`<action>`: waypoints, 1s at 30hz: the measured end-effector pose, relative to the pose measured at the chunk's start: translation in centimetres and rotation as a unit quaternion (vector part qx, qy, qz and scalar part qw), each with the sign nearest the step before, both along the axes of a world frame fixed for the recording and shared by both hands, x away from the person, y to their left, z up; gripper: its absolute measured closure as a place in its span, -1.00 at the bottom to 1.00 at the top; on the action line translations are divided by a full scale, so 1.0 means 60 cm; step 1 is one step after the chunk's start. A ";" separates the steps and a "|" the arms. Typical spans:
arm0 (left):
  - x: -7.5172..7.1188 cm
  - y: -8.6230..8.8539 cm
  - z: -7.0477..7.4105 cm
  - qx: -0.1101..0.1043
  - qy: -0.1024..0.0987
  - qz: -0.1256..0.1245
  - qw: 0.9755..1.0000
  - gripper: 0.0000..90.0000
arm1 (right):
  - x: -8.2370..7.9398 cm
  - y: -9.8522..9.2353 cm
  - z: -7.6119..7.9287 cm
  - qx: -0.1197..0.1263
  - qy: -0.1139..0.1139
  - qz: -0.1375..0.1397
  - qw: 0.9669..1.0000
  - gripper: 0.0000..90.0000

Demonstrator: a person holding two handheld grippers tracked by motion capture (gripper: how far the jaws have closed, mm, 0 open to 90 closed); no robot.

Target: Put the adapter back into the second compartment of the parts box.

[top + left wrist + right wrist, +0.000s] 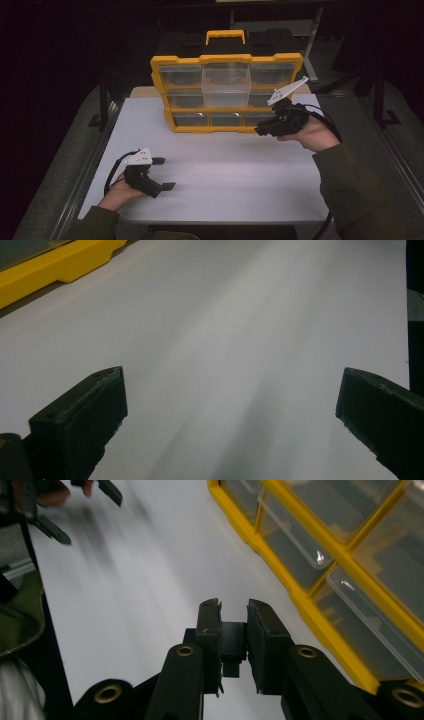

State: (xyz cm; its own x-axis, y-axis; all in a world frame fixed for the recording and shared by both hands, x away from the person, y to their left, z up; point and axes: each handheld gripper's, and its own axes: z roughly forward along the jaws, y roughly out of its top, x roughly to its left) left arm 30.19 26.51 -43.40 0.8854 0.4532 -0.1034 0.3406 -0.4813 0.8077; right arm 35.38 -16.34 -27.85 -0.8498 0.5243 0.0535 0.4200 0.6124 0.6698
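Nine-ish clear drawers in yellow organizer (pixel 226 90), standing upright at far side of white table (pixel 210 190); one middle drawer (pixel 226 80) stuck out toward me. My right gripper (pixel 261 131) sat just beside organizer's lower right corner, jaws nearly closed, small gap, nothing between. Left gripper (pixel 163 173) was low at near-left of table, well apart from organizer, jaws wide, nothing held.

Left claw (pixel 165 173) rests low with jaws spread wide; right claw (pixel 261 131) hangs raised, jaws nearly closed.
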 end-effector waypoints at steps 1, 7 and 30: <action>0.000 0.000 0.000 0.000 0.000 0.000 1.000 -1.00 | 0.002 -0.001 0.004 0.002 0.003 -0.001 1.000 0.67; 0.000 0.000 0.000 0.000 0.000 0.000 1.000 -1.00 | 0.012 -0.001 0.037 -0.003 -0.003 -0.004 1.000 0.67; 0.000 -0.001 -0.001 0.001 0.002 -0.003 1.000 -1.00 | 0.051 -0.002 0.152 0.004 -0.039 -0.014 0.999 0.67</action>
